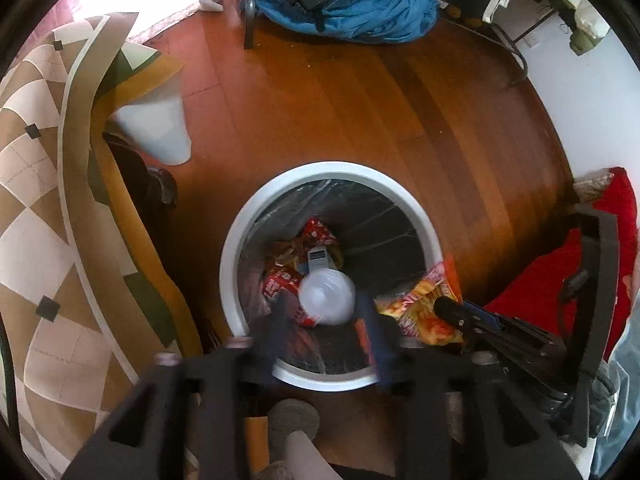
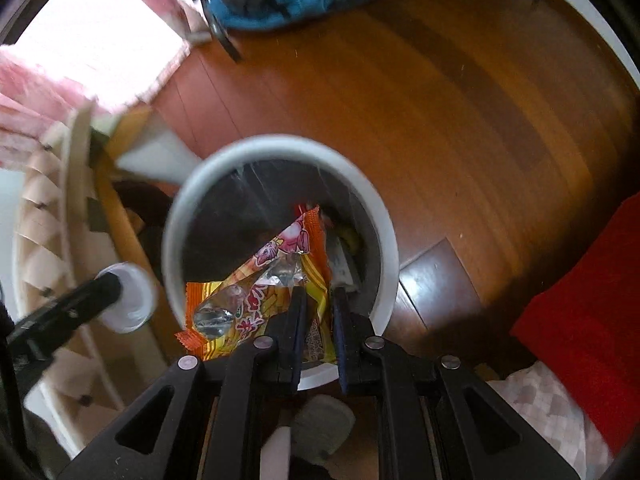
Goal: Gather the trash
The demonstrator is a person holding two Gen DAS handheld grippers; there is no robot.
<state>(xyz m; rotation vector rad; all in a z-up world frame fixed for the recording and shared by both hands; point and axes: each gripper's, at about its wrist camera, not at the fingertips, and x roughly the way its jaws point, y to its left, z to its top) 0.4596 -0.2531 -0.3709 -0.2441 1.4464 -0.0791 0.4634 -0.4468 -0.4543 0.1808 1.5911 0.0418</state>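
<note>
A white round trash bin (image 1: 236,240) with a dark liner stands on the wood floor and holds several wrappers. My left gripper (image 1: 325,312) is over its near rim, shut on a clear plastic cup (image 1: 327,298). My right gripper (image 2: 318,308) is shut on an orange and yellow snack wrapper (image 2: 256,292), held over the bin (image 2: 384,240). The wrapper also shows in the left wrist view (image 1: 424,304), at the bin's right rim. The cup also shows in the right wrist view (image 2: 130,300), left of the bin.
A patterned tablecloth (image 1: 48,208) hangs at the left. A blue heap of cloth (image 1: 352,4) lies at the far side on the floor. A red cushion (image 1: 568,272) sits at the right. A grey slipper (image 2: 324,428) is below the grippers.
</note>
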